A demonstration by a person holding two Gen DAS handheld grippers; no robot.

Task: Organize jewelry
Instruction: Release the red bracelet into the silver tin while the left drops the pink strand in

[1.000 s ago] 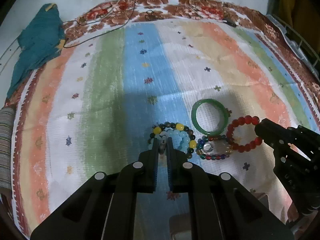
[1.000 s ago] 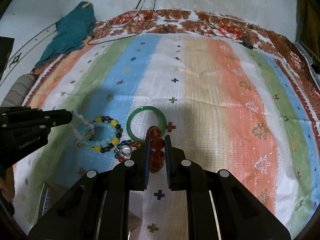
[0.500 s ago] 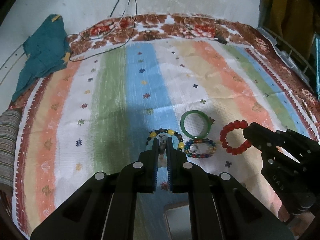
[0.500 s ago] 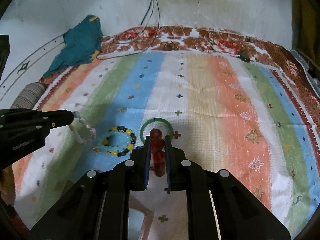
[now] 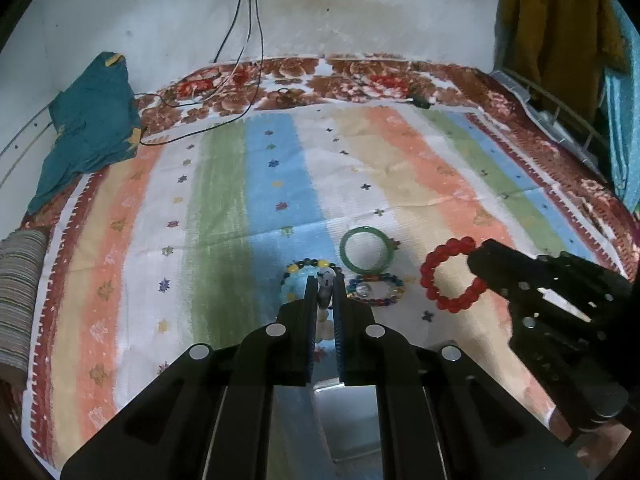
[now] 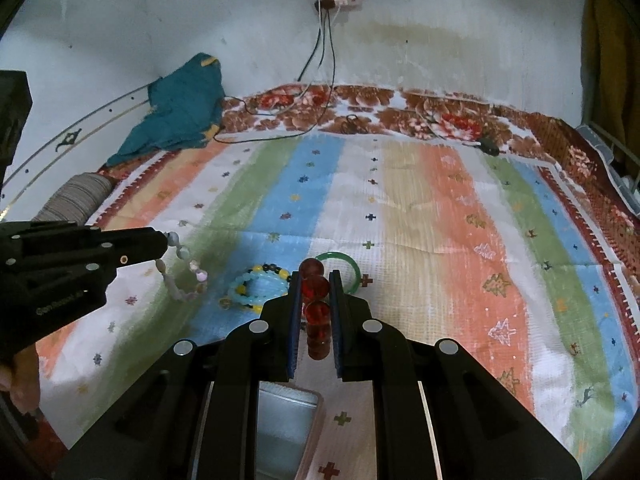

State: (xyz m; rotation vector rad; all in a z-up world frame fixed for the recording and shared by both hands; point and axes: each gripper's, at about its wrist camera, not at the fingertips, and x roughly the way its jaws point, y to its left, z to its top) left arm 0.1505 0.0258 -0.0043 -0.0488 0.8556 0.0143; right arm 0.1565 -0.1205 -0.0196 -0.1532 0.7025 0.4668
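Observation:
My left gripper (image 5: 325, 285) is shut on a pale pink-grey bead bracelet (image 6: 185, 274), which hangs from its tips above the striped cloth. My right gripper (image 6: 316, 280) is shut on a red bead bracelet (image 5: 452, 276) and holds it in the air. On the cloth lie a green jade bangle (image 5: 365, 254), a light-blue bracelet with yellow and black beads (image 6: 258, 288) and a multicoloured bead bracelet (image 5: 376, 289). A grey open box (image 6: 286, 420) sits below the grippers, mostly hidden by them.
The striped cloth (image 5: 224, 208) covers a bed with a floral border. A teal garment (image 5: 88, 128) lies at the far left, cables (image 5: 240, 80) run from a wall socket, and a striped roll (image 5: 18, 292) is at the left edge.
Both grippers have risen and drawn back from the cloth, each lifting its bracelet. The jewelry left on the cloth now looks smaller and farther away.

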